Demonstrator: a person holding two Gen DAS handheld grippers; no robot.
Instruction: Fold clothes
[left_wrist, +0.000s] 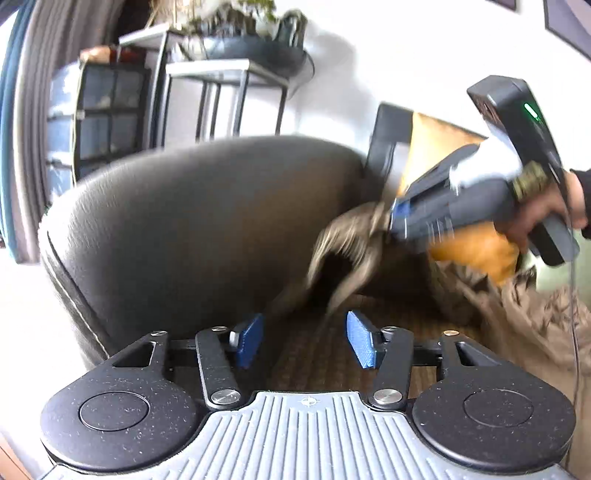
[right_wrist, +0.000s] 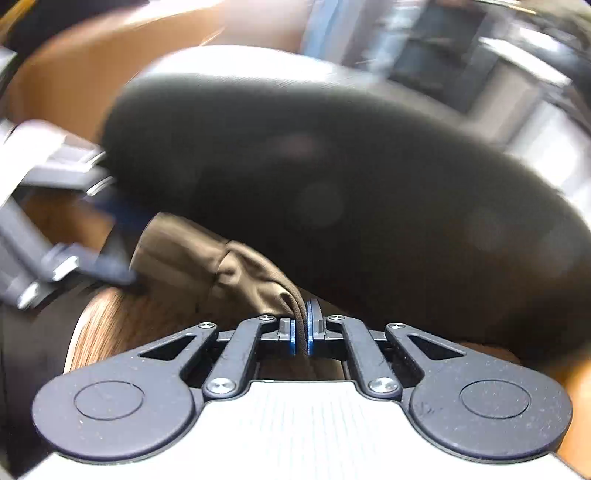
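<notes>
Pinching a fold of brown garment (right_wrist: 236, 266) at the lower centre of its own view, the right gripper (right_wrist: 301, 332) is holding the cloth tight between its blue pads (right_wrist: 292, 334). Just beyond, the fabric is trailing up and left toward the blurred left gripper (right_wrist: 110, 254). In the left wrist view, the left gripper (left_wrist: 304, 339) is standing wide at the bottom with nothing between its fingers, while the garment is hanging from the right gripper at centre right above the woven brown seat (left_wrist: 314, 354). Behind is lying a dark leather armrest (left_wrist: 203, 221), an orange cushion (left_wrist: 476, 254) at right, and farther back a metal shelf (left_wrist: 221, 96).
</notes>
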